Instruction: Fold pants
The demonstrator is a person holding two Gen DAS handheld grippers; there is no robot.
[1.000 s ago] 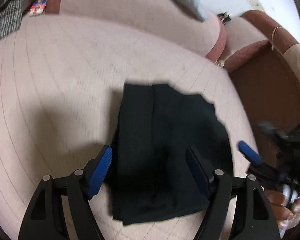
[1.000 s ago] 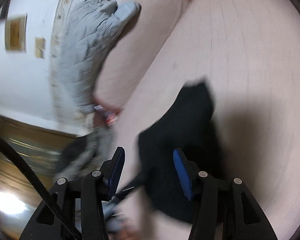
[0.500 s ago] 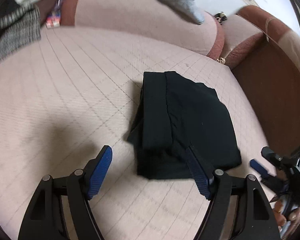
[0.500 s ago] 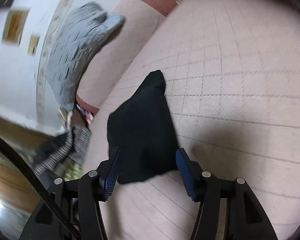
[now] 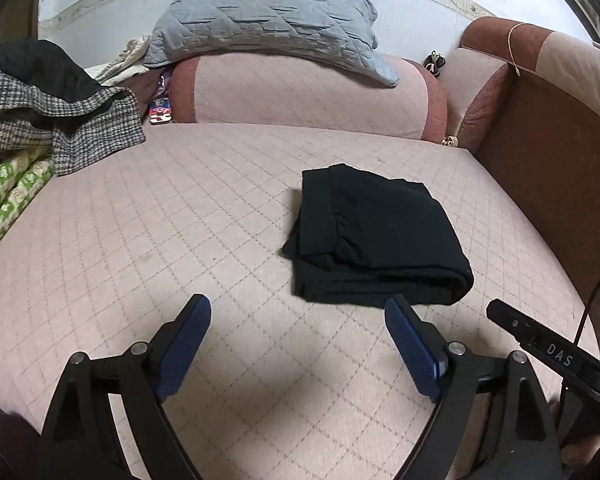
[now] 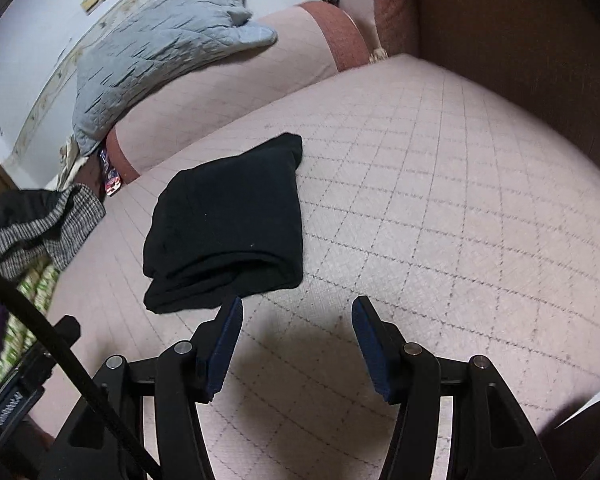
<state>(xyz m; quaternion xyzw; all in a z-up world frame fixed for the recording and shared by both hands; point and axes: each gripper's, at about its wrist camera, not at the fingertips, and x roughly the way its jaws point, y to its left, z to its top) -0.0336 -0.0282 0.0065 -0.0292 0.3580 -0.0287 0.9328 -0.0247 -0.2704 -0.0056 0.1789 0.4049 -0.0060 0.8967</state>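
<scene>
Black pants (image 5: 376,236) lie folded in compact bundle on sofa seat (image 5: 180,220). Left gripper (image 5: 296,340), right gripper (image 6: 296,330): jaws spread, empty. Judgement: withdraw clear without snagging near edge.

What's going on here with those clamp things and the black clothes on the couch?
A person is folding pants with a handheld tool in each hand. The black pants lie folded into a compact bundle on the pink quilted cushion. The left tool and the right tool are both open and empty, held just short of the bundle without touching it. The folding looks about finished.
</scene>
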